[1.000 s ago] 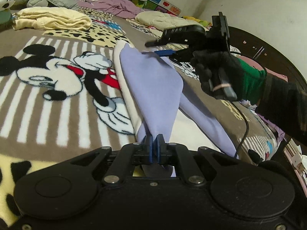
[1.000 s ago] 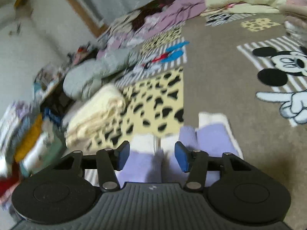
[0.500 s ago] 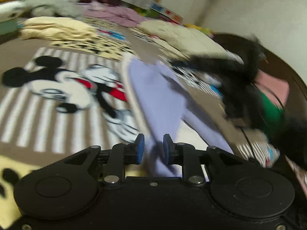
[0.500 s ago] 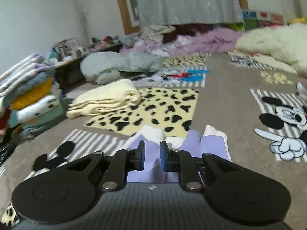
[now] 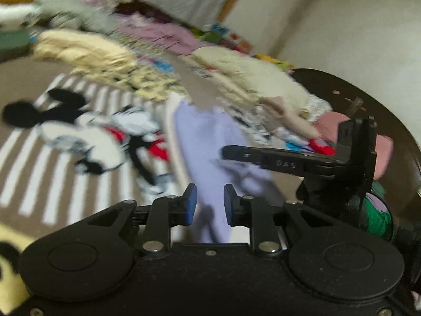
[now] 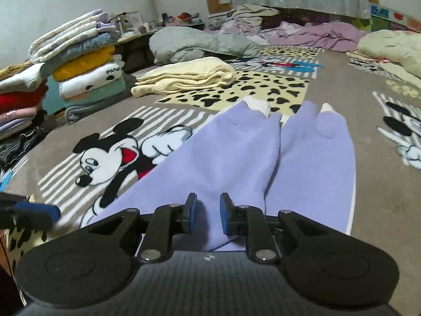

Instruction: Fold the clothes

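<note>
A lavender garment point(image 6: 236, 158) with white cuffs lies lengthways on the Mickey Mouse blanket point(image 6: 110, 158); the left wrist view shows the garment point(image 5: 200, 137) blurred. My left gripper point(image 5: 209, 205) is open at its near end, cloth showing in the gap but not pinched. My right gripper point(image 6: 208, 216) hovers low over the near half, its jaws opening slightly; cloth shows between the pads, which do not press it. From the left, the right gripper point(image 5: 229, 152) is seen side-on above the cloth. A blue left fingertip point(image 6: 50, 212) shows at the lower left.
A stack of folded clothes point(image 6: 79, 60) stands at the left. A folded cream blanket point(image 6: 184, 76), a grey duvet point(image 6: 200, 44) and purple bedding point(image 6: 315, 34) lie behind. A cream pile point(image 6: 389, 44) sits far right. A dark wooden edge point(image 5: 394, 110) bounds the right side.
My left gripper let go of the lavender cloth and its jaws parted. My right gripper narrowed, rolled level and drew back from the cuffs toward the near end.
</note>
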`<state>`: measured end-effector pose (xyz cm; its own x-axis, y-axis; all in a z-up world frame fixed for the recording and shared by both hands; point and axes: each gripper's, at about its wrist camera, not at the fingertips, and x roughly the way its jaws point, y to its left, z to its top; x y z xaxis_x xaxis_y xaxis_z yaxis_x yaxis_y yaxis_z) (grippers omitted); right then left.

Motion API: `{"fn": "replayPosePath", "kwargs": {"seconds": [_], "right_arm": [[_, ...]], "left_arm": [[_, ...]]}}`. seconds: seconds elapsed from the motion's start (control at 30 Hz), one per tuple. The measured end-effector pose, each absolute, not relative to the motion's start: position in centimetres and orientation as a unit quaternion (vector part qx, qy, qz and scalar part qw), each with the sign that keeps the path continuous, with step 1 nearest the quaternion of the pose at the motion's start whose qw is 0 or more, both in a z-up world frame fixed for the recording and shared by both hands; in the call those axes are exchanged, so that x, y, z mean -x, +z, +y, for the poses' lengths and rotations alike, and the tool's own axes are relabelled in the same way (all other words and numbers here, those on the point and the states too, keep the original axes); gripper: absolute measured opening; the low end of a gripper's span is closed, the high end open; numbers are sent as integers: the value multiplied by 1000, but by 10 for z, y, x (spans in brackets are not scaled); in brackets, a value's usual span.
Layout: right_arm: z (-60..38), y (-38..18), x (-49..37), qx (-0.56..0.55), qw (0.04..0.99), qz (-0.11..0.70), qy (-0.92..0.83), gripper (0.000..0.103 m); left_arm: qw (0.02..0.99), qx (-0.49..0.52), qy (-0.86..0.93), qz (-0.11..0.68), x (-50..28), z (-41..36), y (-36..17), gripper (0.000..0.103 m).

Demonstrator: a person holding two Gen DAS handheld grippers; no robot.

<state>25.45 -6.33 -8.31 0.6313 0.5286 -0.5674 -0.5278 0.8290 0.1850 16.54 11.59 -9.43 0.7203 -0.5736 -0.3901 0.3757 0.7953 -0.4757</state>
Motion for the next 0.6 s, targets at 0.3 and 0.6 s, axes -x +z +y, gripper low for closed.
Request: {"fn": "replayPosePath", "kwargs": {"seconds": [0.3,0.6], "right_arm": [[-49,-79,-228,-23,886,319,336,30],[-100,-61,-190,-100,902,298,296,33]], "left_arm": [[909,46,-267,318,-165,74,-111,18],[907,164,-228,314,-161,113,-105,48]]}}
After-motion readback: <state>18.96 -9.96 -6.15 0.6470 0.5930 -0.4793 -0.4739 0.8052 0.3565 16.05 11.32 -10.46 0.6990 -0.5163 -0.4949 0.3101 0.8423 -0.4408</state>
